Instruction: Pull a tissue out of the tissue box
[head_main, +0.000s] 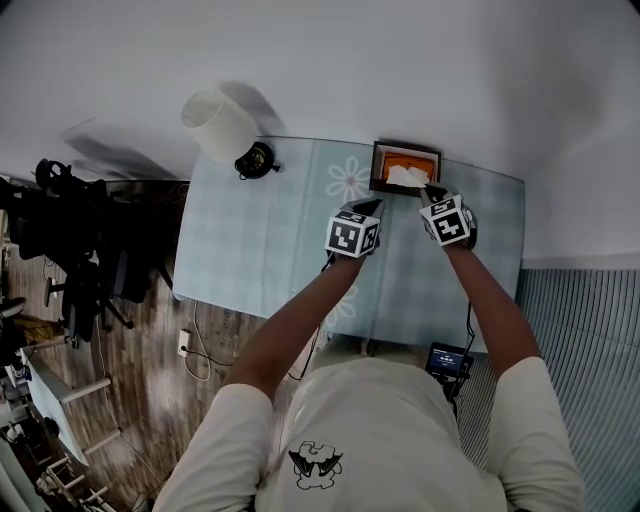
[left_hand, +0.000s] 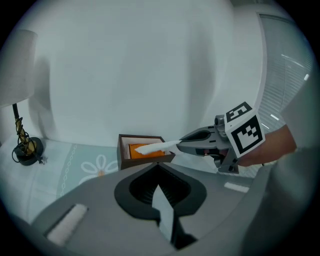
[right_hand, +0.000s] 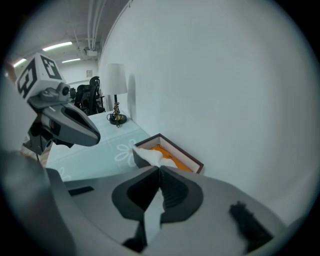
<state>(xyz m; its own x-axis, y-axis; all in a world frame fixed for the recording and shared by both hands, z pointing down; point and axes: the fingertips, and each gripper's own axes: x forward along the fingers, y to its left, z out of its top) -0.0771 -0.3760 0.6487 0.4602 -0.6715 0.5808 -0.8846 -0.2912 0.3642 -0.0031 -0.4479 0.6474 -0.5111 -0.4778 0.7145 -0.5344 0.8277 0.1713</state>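
A dark brown tissue box (head_main: 378, 170) with an orange inside stands at the far edge of the pale blue tablecloth (head_main: 260, 240), against the wall. A white tissue (head_main: 407, 177) sticks out of it. My right gripper (head_main: 428, 190) is at the box's near right corner, shut on that tissue. In the left gripper view the tissue (left_hand: 150, 148) stretches sideways from the box (left_hand: 142, 159) to the right gripper (left_hand: 179, 145). My left gripper (head_main: 377, 204) hovers just in front of the box, jaws together with nothing in them.
A white-shaded lamp (head_main: 222, 125) with a dark base stands at the table's far left corner. The wall runs right behind the box. Dark chairs (head_main: 70, 240) and cables sit on the floor to the left. A small device (head_main: 447, 358) hangs at the table's near edge.
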